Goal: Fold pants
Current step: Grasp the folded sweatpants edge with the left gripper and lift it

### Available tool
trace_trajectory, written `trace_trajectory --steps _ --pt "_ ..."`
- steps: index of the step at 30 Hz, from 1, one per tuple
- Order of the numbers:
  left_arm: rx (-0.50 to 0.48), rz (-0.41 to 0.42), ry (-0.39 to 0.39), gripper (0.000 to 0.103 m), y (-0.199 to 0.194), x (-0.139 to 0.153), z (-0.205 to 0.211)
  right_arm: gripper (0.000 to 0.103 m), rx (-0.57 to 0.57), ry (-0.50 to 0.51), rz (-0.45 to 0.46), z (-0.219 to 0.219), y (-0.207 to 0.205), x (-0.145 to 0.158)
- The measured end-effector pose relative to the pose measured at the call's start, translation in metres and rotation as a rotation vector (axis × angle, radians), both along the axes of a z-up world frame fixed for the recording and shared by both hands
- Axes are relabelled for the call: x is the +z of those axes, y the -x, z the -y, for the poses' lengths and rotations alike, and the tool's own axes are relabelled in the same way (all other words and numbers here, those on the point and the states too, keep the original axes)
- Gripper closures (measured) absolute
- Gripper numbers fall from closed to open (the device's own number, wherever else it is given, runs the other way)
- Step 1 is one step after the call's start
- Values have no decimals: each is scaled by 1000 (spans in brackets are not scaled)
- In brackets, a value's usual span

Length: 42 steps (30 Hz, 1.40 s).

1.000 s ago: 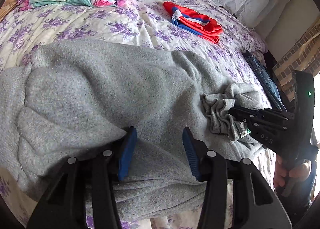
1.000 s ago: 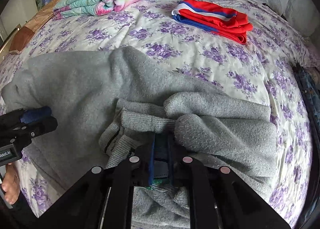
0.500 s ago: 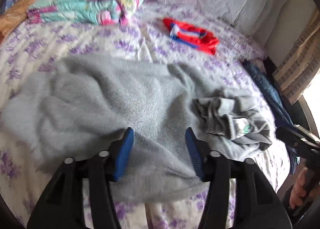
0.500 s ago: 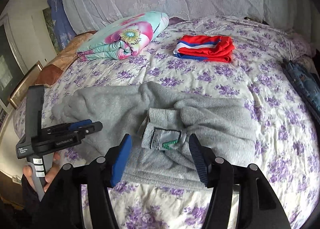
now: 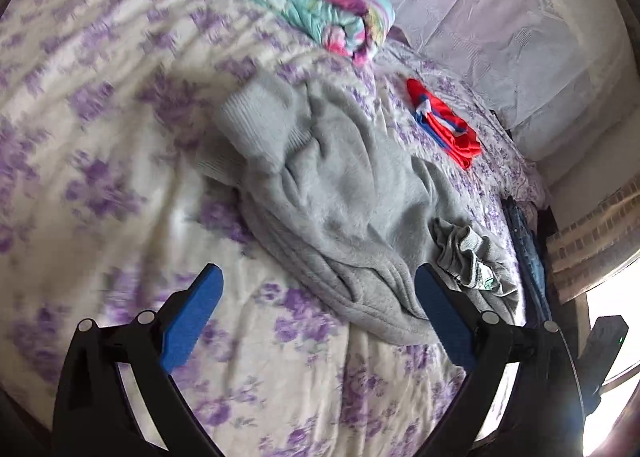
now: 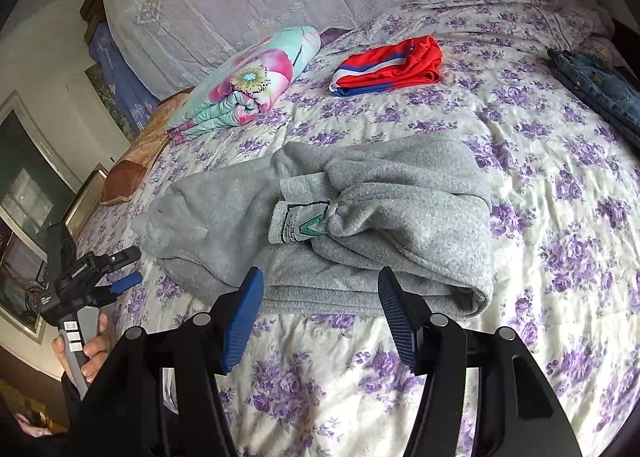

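We have let go of the grey pants [image 6: 360,217]: both grippers now hang clear of the cloth, above the floral bedspread [image 6: 560,217]. The left gripper [image 5: 316,317] is opening to its widest, nothing between its pads; the right gripper [image 6: 320,309] stands half open and empty. A second ago each was down in the fabric, the right one clamped near the waistband [image 6: 300,217]. The pants lie folded over in the middle of the bed, label up. One fold looks finished, though the left view is blurred, so the far cuff's lie is uncertain.
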State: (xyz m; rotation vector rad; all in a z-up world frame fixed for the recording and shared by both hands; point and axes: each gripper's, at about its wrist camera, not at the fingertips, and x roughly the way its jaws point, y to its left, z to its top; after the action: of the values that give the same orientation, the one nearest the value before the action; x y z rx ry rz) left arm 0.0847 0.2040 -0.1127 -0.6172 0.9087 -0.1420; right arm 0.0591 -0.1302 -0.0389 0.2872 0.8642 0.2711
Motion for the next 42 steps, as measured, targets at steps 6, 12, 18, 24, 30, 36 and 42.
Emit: trace_trajectory --steps 6,12,18,24,30,36,42 --pt "-6 -70 -44 9 -58 -13 22 43 -48 -18 10 23 18 -2" --pt "-1 5 11 71 -78 3 22 43 -78 -12 -19 31 22 -12" --pt "-12 164 -64 72 -53 13 30 43 4 18 -98 -5 -13 -17" --pt "-25 114 49 72 -63 -8 9 90 198 77 -49 -81 -90 10" --pt "-38 126 60 72 -62 -8 8 92 257 128 -288 -130 -165 -34" --pt "-55 126 64 72 -63 -8 10 94 251 169 -385 -146 -186 -81" --pt "-54 114 63 72 -66 -12 7 92 248 150 -252 -138 -157 -38"
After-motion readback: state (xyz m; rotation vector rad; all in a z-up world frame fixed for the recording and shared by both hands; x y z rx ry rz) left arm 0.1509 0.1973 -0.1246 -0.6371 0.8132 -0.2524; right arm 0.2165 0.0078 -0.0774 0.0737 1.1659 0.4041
